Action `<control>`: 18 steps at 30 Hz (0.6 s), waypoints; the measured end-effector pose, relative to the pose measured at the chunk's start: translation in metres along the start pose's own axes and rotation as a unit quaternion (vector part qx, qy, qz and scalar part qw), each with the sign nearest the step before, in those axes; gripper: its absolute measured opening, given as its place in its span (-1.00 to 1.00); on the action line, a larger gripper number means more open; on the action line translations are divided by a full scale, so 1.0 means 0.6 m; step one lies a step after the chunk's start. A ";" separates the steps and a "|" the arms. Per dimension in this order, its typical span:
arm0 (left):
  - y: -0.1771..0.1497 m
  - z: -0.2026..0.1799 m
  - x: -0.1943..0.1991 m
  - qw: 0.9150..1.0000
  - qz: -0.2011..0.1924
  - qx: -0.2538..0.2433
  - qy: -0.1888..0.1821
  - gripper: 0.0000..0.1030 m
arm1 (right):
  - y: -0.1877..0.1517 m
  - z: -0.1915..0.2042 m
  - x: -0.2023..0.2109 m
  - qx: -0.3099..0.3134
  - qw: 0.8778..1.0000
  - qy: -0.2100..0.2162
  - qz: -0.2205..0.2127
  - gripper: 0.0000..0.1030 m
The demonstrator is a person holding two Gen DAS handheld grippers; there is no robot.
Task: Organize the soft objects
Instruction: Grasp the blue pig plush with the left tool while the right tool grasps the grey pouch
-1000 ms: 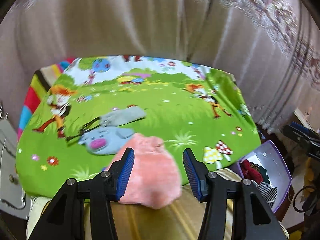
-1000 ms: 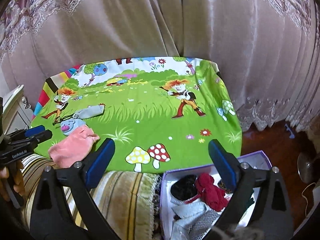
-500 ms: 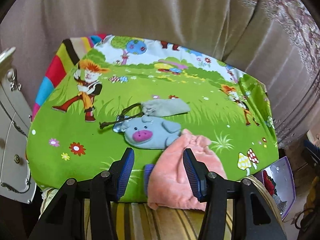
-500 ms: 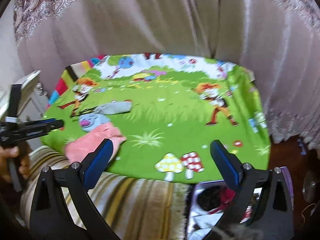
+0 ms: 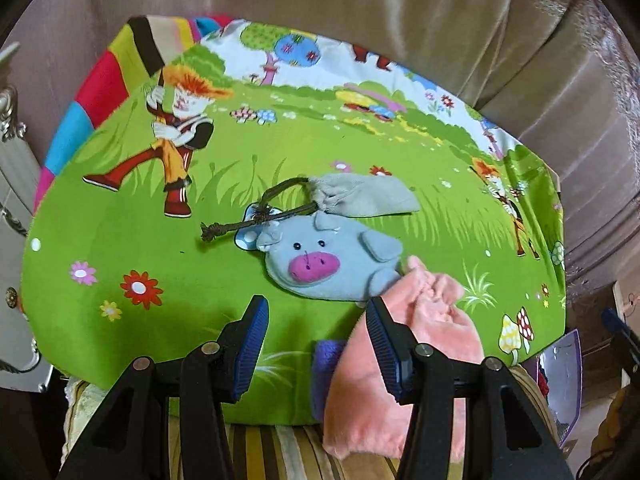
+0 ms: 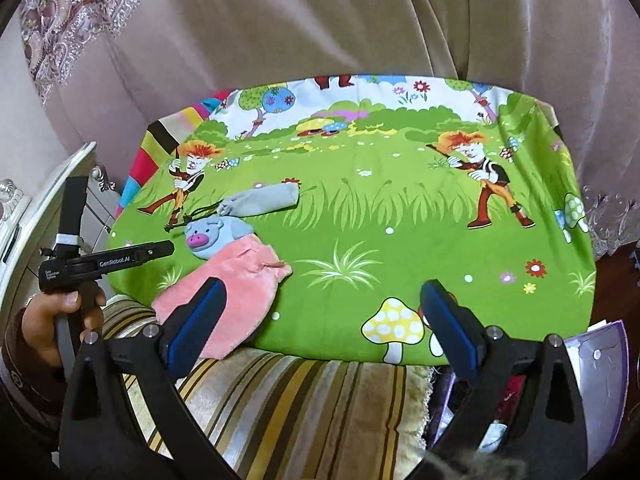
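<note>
On the green cartoon cloth lie three soft things close together: a grey drawstring pouch, a blue pig plush and a pink plush pouch that hangs over the front edge. My left gripper is open just in front of the pig, with only cloth and a purple scrap between its fingers; the pink pouch lies against its right finger. My right gripper stands wide open and holds nothing, above the front edge, with the pink pouch behind its left finger.
A purple box with dark and red fabric inside sits low at the right. A striped cushion lies under the cloth's front edge. Curtains hang behind, a white cabinet stands left. A person's hand grips the left tool.
The left gripper has swung left and sunk: the pink pouch, earlier between its fingers, now lies off its right finger, and the pig is nearer. The right gripper turned left, away from the box.
</note>
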State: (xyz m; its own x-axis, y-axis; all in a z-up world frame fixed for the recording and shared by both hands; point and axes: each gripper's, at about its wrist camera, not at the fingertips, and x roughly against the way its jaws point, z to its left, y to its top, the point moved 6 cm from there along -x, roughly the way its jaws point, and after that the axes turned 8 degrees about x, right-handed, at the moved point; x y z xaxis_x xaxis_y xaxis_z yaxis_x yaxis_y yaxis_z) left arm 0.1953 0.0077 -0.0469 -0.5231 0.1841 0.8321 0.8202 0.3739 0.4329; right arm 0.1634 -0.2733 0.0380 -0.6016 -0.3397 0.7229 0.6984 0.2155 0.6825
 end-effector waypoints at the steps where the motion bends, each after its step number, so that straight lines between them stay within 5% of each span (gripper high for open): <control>1: 0.003 0.004 -0.008 1.000 0.005 0.009 -0.001 0.01 | 0.000 -0.001 -0.006 -0.004 1.000 0.004 0.003 0.92; 8: 0.015 0.025 -0.053 0.998 0.032 0.044 0.013 0.01 | 0.003 0.001 -0.046 -0.012 0.999 0.020 0.023 0.92; 18: 0.036 0.006 -0.107 0.998 0.052 0.025 0.024 0.10 | 0.006 0.023 -0.097 0.000 0.998 0.040 0.049 0.92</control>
State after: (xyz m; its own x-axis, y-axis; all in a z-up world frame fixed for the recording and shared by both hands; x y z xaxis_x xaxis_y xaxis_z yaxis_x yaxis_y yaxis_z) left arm 0.2458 0.0075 -0.0924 -0.4236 0.1816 0.8875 0.8560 0.4007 0.3265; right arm 0.1960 -0.2402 -0.0002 -0.4973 -0.3889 0.7755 0.7528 0.2508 0.6086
